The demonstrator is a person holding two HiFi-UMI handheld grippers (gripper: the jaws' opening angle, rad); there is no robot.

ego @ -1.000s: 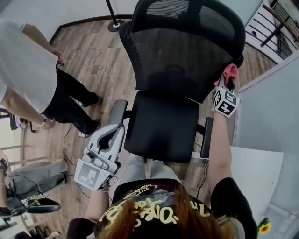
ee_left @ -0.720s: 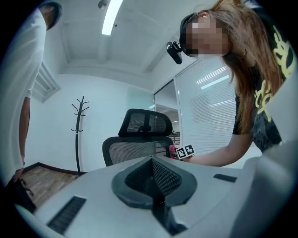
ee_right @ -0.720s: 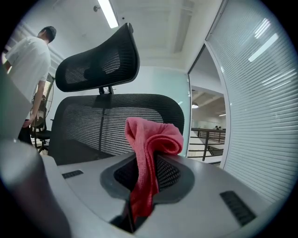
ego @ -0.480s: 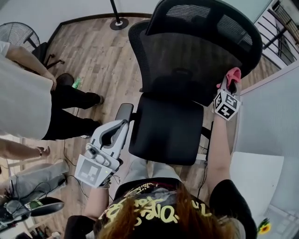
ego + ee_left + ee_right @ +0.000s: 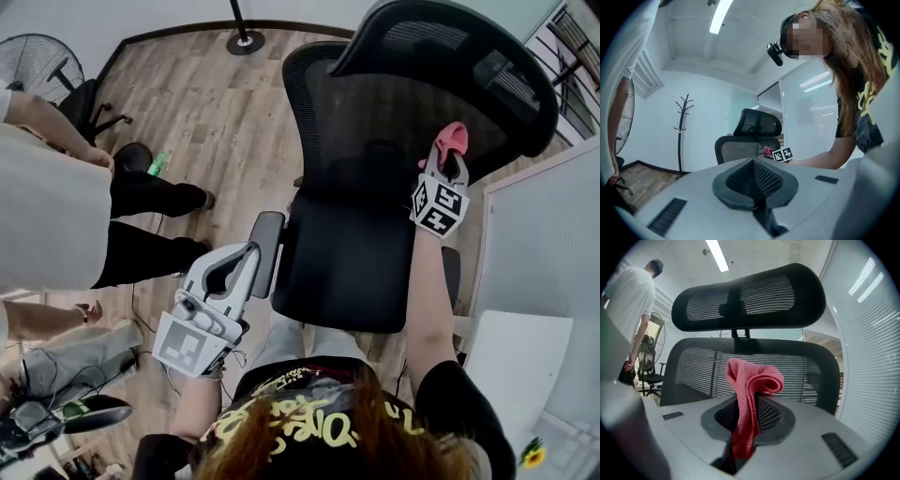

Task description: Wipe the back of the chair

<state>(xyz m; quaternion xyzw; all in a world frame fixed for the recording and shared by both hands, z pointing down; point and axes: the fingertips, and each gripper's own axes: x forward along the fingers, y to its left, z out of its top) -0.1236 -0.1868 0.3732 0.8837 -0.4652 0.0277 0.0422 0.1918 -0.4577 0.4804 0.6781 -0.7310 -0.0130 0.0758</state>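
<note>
The right gripper [image 5: 744, 417] has fingers [image 5: 820, 432] of smooth, matt grey plastic, lined with dark pads [image 5: 772, 414] that look rubbery and finely ribbed. Pinched between them is a red cloth [image 5: 752, 378], soft, nubby and matt, like microfibre. Just beyond those fingers the chair's backrest [image 5: 693, 369] is black open-weave mesh in a smooth plastic frame with a faint sheen, and the headrest [image 5: 750, 296] above is the same mesh. The left gripper [image 5: 753, 180] has the same matt grey plastic and ribbed dark lining, pressed together on nothing. Beside its fingers [image 5: 825, 201] is a matt black padded armrest [image 5: 267, 239]. Past that are the dull black fabric seat [image 5: 347, 267] and a wood-grain plank floor [image 5: 211, 112] with a low sheen.
</note>
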